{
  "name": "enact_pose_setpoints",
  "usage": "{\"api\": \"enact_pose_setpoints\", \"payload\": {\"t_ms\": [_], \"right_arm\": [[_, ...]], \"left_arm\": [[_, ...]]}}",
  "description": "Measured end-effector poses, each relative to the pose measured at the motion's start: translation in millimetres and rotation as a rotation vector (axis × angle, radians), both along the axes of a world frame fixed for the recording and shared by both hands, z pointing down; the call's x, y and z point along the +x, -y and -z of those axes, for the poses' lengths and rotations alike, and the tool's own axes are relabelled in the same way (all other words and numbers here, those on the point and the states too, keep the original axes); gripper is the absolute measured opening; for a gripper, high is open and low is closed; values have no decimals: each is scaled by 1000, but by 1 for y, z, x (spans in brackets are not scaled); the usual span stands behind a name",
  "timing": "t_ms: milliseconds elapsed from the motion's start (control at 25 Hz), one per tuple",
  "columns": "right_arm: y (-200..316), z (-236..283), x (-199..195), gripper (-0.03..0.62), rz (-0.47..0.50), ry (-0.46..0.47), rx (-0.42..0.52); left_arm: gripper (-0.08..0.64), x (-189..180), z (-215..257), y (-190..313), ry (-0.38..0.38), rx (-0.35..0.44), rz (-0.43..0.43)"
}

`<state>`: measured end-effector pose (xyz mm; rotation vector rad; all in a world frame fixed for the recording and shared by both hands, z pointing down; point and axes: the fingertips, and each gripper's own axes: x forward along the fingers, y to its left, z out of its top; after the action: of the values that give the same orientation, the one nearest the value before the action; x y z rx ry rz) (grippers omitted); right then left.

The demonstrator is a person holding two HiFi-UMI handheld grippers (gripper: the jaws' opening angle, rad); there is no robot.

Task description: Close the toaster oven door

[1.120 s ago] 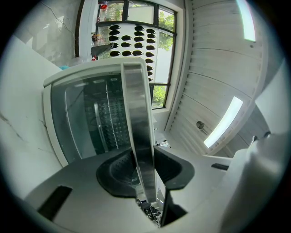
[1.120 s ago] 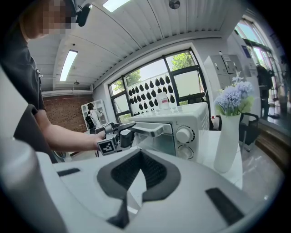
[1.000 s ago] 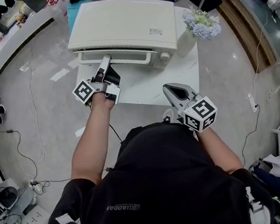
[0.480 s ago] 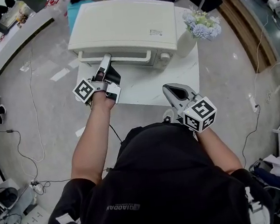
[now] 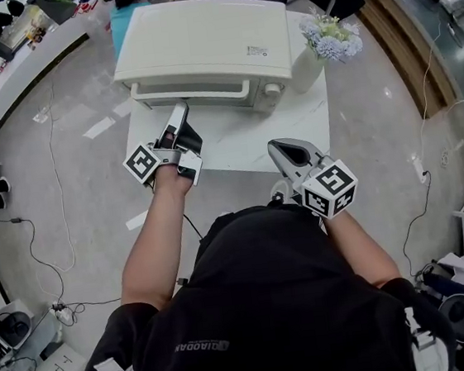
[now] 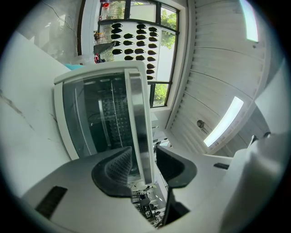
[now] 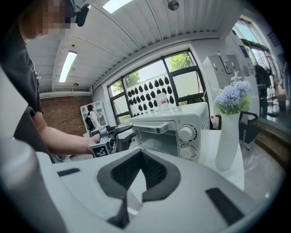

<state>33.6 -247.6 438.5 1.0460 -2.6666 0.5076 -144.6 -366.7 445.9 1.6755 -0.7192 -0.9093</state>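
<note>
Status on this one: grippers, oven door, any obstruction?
Left gripper open, jaws just been opening, door handle between them, unpressed. Right gripper shut, empty, off the oven. Oven door looks closed. Vase beside toaster oven, clear of door.

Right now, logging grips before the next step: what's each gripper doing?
Left gripper: open, jaws just been opening; door handle between them, ungripped.
Right gripper: shut, empty.
</note>
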Motion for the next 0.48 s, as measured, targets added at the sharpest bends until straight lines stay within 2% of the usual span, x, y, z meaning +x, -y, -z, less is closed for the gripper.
{"api": "enact_pose_setpoints", "payload": {"t_ms": [120, 200, 240, 320, 480], "right_arm": [[-2, 0, 0, 2, -8, 10, -1], [-5, 1, -2, 2, -11, 16, 0], [-7, 2, -3, 2, -12, 19, 0], [-10, 3, -4, 2, -11, 25, 1], [-13, 3, -5, 2, -11, 29, 6]], "left_arm": [[150, -1, 2, -15, 27, 8, 4], [93, -1, 5, -26, 71, 21, -3], [61, 0, 7, -31, 113, 28, -11], [8, 2, 6, -41, 255, 52, -29], [3, 14, 15, -59, 504, 122, -73]]}}
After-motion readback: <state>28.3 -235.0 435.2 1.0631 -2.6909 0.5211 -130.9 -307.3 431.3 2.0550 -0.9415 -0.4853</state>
